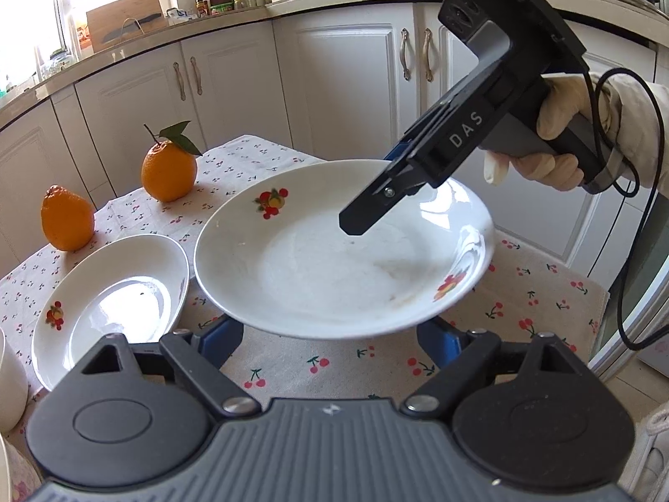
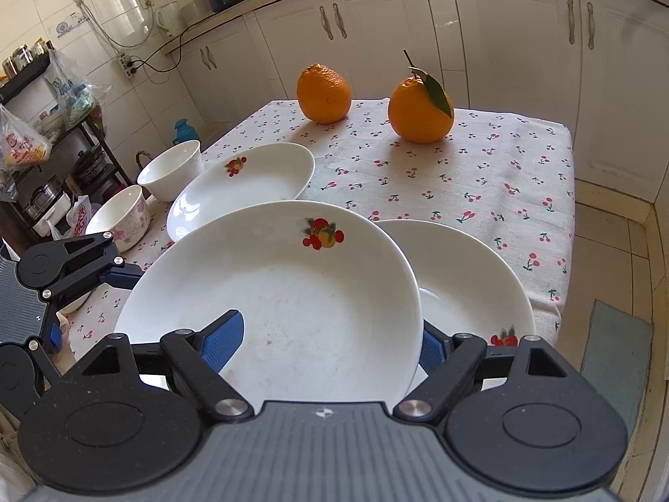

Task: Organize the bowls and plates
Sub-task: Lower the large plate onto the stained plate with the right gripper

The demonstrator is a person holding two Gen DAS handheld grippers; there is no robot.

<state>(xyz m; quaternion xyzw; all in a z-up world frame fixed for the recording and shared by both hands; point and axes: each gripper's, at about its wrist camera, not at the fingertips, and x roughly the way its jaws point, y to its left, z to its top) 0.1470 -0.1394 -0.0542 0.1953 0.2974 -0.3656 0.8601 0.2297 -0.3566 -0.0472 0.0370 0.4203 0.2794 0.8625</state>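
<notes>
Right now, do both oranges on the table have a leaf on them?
No. Only the right orange carries a green leaf; the left orange has none.

You get one clear legend: white letters "DAS" on the black body of the right gripper (image 1: 368, 217), seen from the left wrist. Red print on the clear plastic bags (image 2: 21, 146) at the shelf isn't legible.

On the cherry-print tablecloth (image 2: 481, 175) the count runs: three white plates, one lifted (image 2: 271, 288), one just right of it (image 2: 468, 280), one just behind it (image 2: 246, 184). Two bowls sit at the cloth's left edge, one plain (image 2: 171, 169), one flowered (image 2: 121, 215). Two oranges stand at its far end, one bare (image 2: 324, 93), one leafed (image 2: 420, 111).
</notes>
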